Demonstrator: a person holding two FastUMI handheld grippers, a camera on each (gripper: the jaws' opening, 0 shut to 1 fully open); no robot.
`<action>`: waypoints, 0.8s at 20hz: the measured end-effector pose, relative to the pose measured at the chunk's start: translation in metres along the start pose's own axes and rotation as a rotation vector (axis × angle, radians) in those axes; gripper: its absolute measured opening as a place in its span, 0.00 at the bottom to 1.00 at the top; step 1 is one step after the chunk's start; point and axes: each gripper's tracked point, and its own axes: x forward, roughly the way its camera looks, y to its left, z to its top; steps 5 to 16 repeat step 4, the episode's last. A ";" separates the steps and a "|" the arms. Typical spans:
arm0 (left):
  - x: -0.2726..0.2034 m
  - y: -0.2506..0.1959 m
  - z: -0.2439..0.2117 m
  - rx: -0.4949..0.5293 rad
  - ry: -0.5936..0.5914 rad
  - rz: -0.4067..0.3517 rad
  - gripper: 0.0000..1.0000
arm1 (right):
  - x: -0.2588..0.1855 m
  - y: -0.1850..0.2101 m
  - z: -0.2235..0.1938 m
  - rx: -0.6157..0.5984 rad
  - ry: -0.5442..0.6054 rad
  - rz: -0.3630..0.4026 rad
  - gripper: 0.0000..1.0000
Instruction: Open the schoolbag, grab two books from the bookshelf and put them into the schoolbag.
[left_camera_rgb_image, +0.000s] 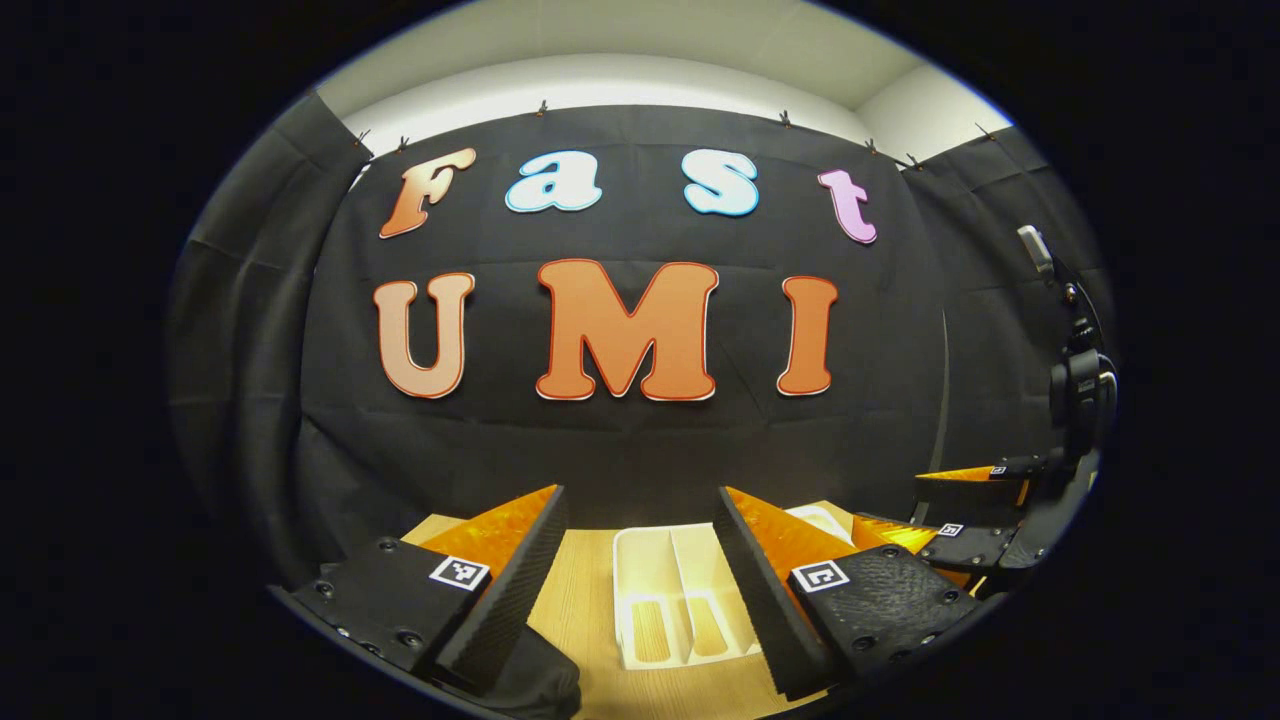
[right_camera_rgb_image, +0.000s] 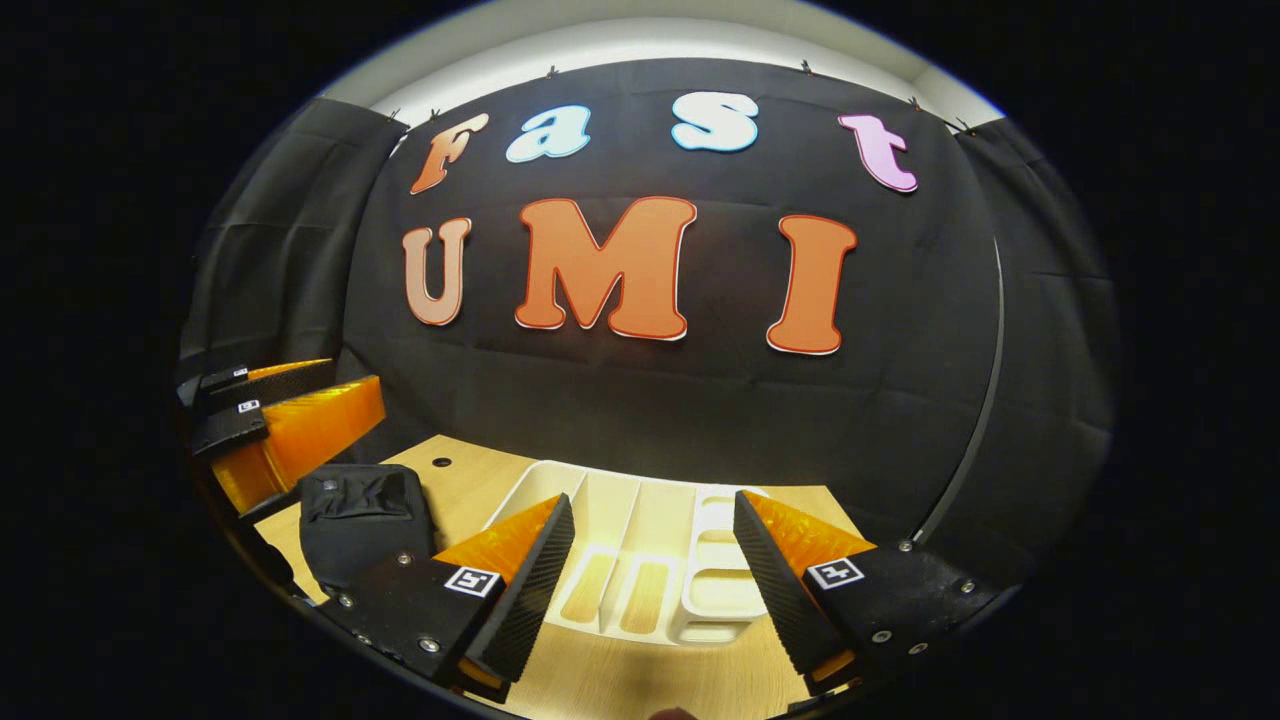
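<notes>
Two claws hover above a pale wooden bench (right_camera_rgb_image: 470, 470), both spread wide with nothing between the fingers. In the left gripper view the left claw (left_camera_rgb_image: 640, 580) frames a white plastic slotted rack (left_camera_rgb_image: 670, 590) standing on the bench, and the right claw (left_camera_rgb_image: 965, 520) shows farther off at the right edge. In the right gripper view the right claw (right_camera_rgb_image: 650, 585) frames the same rack (right_camera_rgb_image: 640, 560), whose slots look bare, with wood showing through the openings; I cannot make out any books in it. The black fabric schoolbag (right_camera_rgb_image: 360, 525) lies on the bench just left of the rack, slumped and apparently closed, with the left claw (right_camera_rgb_image: 290, 410) up beyond it.

By my reading the task has not begun: the bag needs opening first. The risks lie there. Soft, limp cloth gives a poor hold, so a claw closing on the zipper pull may pinch loose fabric instead and drag the whole bag across the bench rather than open it. Unless one claw pins the bag, it could slide into the rack beside it.
</notes>
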 end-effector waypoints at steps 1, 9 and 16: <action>0.001 -0.002 -0.001 -0.002 0.003 -0.006 0.94 | 0.001 0.000 -0.001 0.001 -0.001 -0.001 0.96; 0.000 -0.004 -0.003 0.009 0.013 -0.003 0.94 | 0.002 -0.004 -0.004 0.010 0.009 -0.005 0.95; 0.000 -0.004 -0.003 0.009 0.013 -0.003 0.94 | 0.002 -0.004 -0.004 0.010 0.009 -0.005 0.95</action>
